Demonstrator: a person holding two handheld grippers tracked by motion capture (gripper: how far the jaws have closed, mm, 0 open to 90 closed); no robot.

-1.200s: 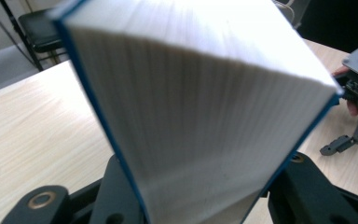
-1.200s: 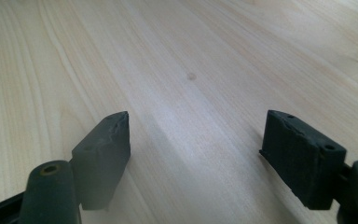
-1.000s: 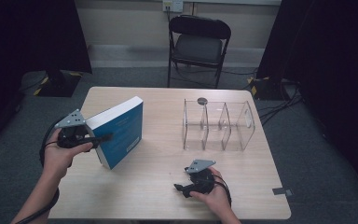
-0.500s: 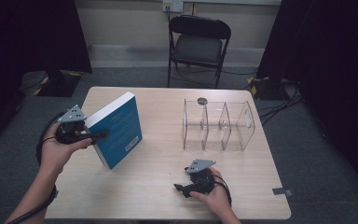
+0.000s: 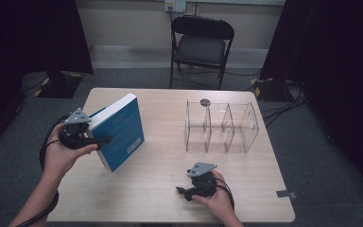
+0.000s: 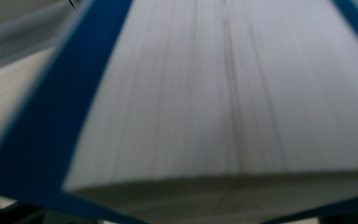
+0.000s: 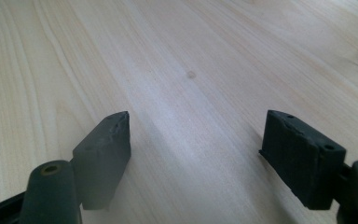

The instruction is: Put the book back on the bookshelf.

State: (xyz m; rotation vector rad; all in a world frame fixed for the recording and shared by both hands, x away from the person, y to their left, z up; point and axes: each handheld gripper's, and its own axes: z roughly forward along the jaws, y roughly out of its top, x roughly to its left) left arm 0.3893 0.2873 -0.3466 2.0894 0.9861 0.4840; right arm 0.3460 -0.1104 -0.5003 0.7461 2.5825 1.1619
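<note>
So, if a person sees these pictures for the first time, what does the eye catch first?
Most likely the blue book, standing tilted on its edge at the left of the wooden table, with the left hand-held gripper at its cover; its jaws have just been opening. Next comes the clear divided organizer at the right of the table. The right hand-held gripper rests open near the front edge, holding nothing.

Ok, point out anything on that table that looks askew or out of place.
The blue book stands out: it sits tilted up on one edge rather than lying flat, with the left hand-held gripper at its side, its jaws having just been opening. The clear divider rack stands upright and looks fine.
</note>
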